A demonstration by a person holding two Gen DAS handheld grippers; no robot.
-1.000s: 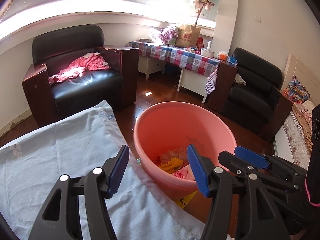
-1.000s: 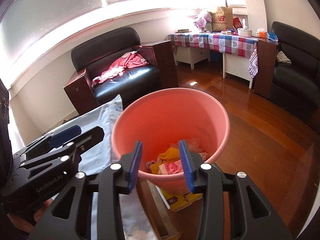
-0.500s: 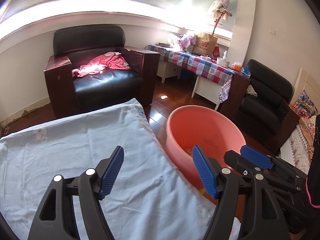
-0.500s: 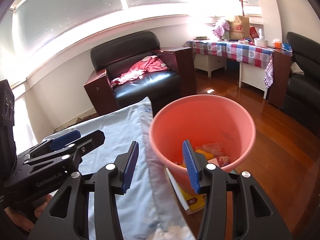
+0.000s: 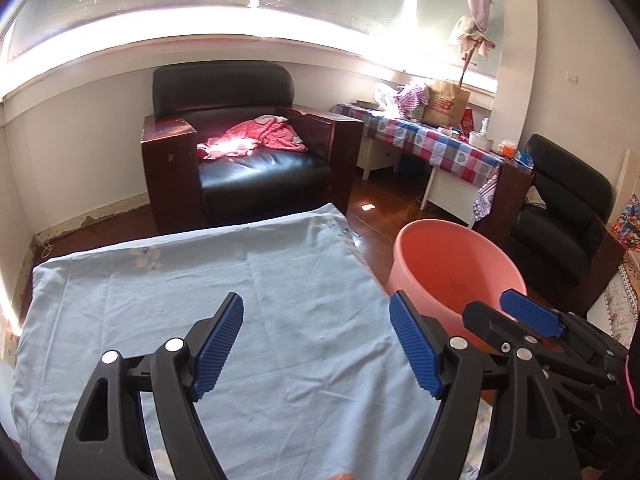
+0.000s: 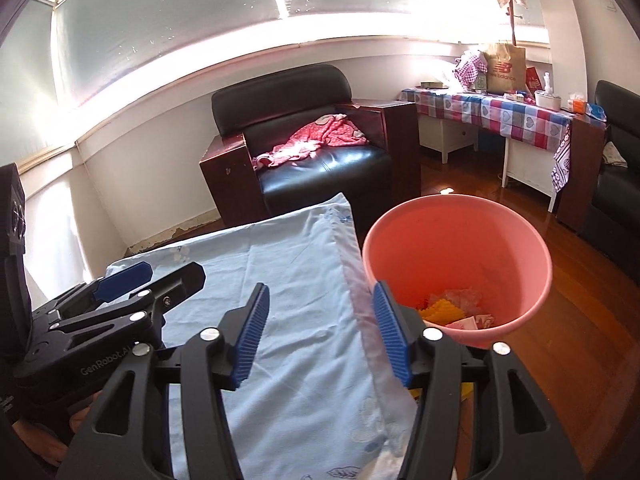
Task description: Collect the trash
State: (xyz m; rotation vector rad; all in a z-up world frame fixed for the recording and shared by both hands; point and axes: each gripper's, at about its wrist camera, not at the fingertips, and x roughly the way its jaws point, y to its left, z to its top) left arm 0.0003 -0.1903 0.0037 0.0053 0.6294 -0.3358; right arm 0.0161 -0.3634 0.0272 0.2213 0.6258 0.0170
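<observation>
Your left gripper: jaws spread wide, empty, above light blue sheet. Your right gripper: jaws apart, empty, over sheet edge beside pink bucket. Bucket on wood floor, touching sheet edge. Trash lies in bucket bottom: yellow and pink wrappers.

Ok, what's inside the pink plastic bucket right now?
The right wrist view shows the pink plastic bucket holding a yellow bumpy scrap, a crinkled clear wrapper and pink printed paper. Its near rim and the right gripper hide the rest of the bottom.
</observation>
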